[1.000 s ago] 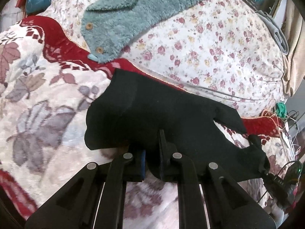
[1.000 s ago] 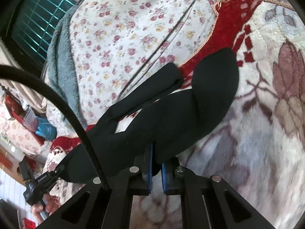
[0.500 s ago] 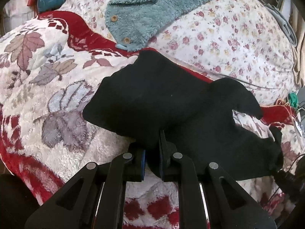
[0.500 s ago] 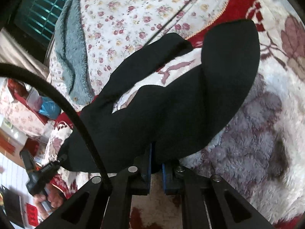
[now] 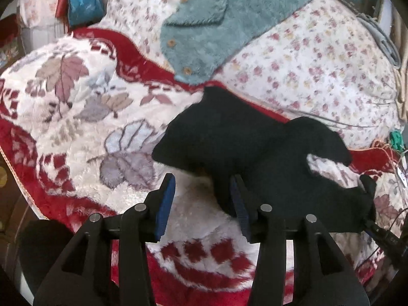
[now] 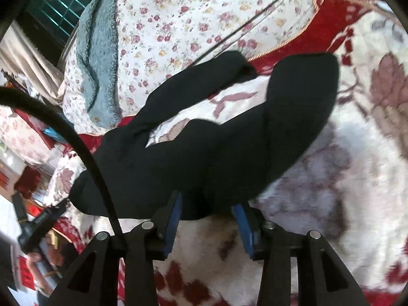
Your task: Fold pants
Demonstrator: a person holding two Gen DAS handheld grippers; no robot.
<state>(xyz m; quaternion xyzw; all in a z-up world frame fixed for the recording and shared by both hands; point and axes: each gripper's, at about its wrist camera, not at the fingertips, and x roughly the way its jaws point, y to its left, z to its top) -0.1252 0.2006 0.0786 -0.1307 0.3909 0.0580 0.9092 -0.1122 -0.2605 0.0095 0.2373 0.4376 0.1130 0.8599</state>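
- The black pants (image 5: 255,153) lay on the bed's plush blanket (image 5: 76,117), near its red border by the floral quilt (image 5: 318,58).
- Both hand-held grippers, left (image 5: 202,199) and right (image 6: 209,216), had just been opening, releasing the cloth.
- Soft, light, limp fabric; probably best pinched at hems or waistband.

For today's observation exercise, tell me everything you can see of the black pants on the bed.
The black pants are soft, matte, fleece-like cloth, lying crumpled and partly doubled over on the red and white leaf-patterned blanket, two legs splayed apart, one tip reaching the floral quilt. The left gripper and right gripper have just been opening; their blue pads flank the near edge without pinching it.
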